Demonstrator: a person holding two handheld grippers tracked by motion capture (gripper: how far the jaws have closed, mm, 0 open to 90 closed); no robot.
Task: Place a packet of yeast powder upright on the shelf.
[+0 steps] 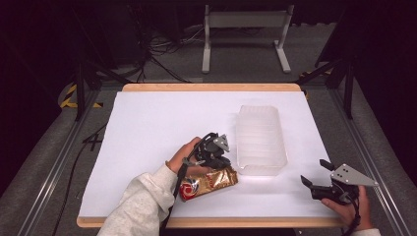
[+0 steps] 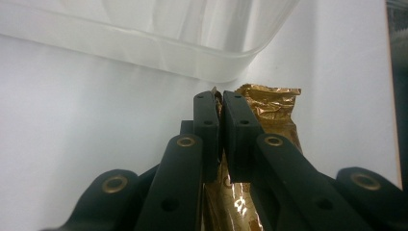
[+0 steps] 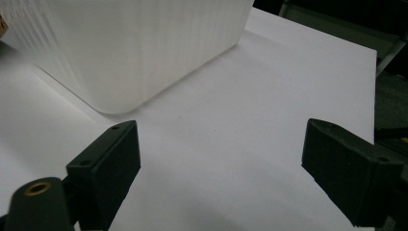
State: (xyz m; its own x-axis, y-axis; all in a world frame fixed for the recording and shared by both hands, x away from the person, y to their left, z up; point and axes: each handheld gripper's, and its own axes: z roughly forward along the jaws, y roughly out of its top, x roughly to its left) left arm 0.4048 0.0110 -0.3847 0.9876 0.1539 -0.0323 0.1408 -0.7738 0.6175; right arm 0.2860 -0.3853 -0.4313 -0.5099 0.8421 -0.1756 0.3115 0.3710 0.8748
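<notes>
We see the left gripper (image 1: 212,156) with its jaws pinched shut on the crimped end of a gold snack packet (image 1: 209,183), which lies near the front edge of the white table (image 1: 147,128). The packet's long axis runs from the person's sleeve toward the clear plastic tub (image 1: 260,140), which stands just beyond the gripped end. The right gripper (image 1: 315,173) rests farther off at the right, jaws wide and holding nothing.

A lab: dark curtains, floor cables (image 1: 157,46), white-covered table (image 1: 157,123).
</notes>
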